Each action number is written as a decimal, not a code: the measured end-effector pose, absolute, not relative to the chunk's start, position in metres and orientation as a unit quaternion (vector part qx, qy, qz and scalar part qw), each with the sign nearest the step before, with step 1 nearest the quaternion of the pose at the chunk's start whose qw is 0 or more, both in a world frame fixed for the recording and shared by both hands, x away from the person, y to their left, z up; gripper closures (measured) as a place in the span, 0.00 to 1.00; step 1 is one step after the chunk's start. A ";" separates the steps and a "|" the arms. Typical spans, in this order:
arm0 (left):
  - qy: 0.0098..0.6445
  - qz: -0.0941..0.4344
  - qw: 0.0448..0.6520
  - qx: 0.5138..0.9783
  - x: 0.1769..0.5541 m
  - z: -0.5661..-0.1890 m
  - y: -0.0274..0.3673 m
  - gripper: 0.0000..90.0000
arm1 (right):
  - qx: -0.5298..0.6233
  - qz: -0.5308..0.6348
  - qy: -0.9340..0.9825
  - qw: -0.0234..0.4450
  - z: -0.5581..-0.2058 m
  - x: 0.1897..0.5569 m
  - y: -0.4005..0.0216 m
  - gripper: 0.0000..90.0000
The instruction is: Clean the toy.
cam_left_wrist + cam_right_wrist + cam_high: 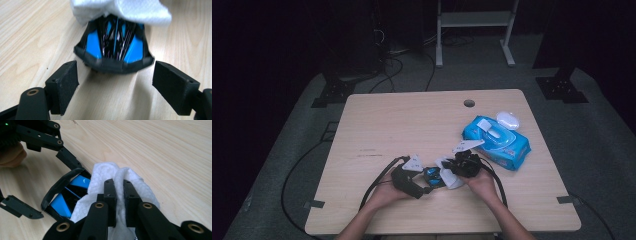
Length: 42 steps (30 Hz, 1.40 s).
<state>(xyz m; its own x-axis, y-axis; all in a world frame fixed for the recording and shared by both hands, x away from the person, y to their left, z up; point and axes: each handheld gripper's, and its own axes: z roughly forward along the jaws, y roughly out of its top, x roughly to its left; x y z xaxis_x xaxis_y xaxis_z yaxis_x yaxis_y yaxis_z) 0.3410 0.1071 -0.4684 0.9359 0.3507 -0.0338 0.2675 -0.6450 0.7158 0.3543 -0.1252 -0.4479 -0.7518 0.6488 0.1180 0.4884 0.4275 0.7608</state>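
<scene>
Forearms enter from the bottom of the high view, each hand holding tongs over the near part of the light wooden desk (387, 120). Farther right on the desk lies a blue wet-wipe pack (497, 141), flat, its lid flipped up; what is inside cannot be told. A small white case (508, 119) sits just behind it, touching or nearly so. The right tongs (119, 195) are pressed together, pinching a white wipe (105, 173) that drapes over one end of a small black-and-blue object (113, 47) resting on the desk. The left tongs (115, 81) stand spread, one pad on each side of that object's near end, not pressing it.
</scene>
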 end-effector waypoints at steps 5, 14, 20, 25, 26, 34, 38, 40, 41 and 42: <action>0.177 0.057 0.378 0.907 0.341 -0.470 0.105 0.23 | 0.321 0.421 0.844 0.086 -0.446 0.351 -0.112 0.92; 0.184 0.068 0.378 0.905 0.340 -0.471 0.102 0.24 | 0.298 0.421 0.855 0.047 -0.452 0.355 -0.082 0.92; 0.176 0.069 0.376 0.907 0.339 -0.473 0.100 0.27 | 0.328 0.418 0.844 0.069 -0.449 0.364 -0.108 0.92; 0.186 0.076 0.377 0.904 0.337 -0.471 0.097 0.20 | 0.328 0.433 0.839 0.040 -0.455 0.361 -0.098 0.92; 0.186 0.076 0.376 0.904 0.337 -0.471 0.097 0.19 | 0.319 0.434 0.842 0.037 -0.455 0.360 -0.093 0.92; 0.187 0.078 0.377 0.904 0.338 -0.472 0.099 0.19 | 0.331 0.421 0.842 0.074 -0.443 0.364 -0.116 0.92; 0.191 0.078 0.386 0.899 0.338 -0.470 0.100 0.19 | 0.336 0.419 0.841 0.066 -0.451 0.363 -0.116 0.92; 0.188 0.077 0.385 0.900 0.338 -0.471 0.098 0.19 | 0.328 0.426 0.841 0.058 -0.452 0.361 -0.107 0.92; 0.190 0.078 0.384 0.900 0.337 -0.472 0.097 0.19 | 0.323 0.428 0.843 0.054 -0.452 0.360 -0.102 0.92; 0.186 0.079 0.378 0.903 0.337 -0.472 0.096 0.17 | 0.316 0.426 0.846 0.054 -0.453 0.358 -0.096 0.92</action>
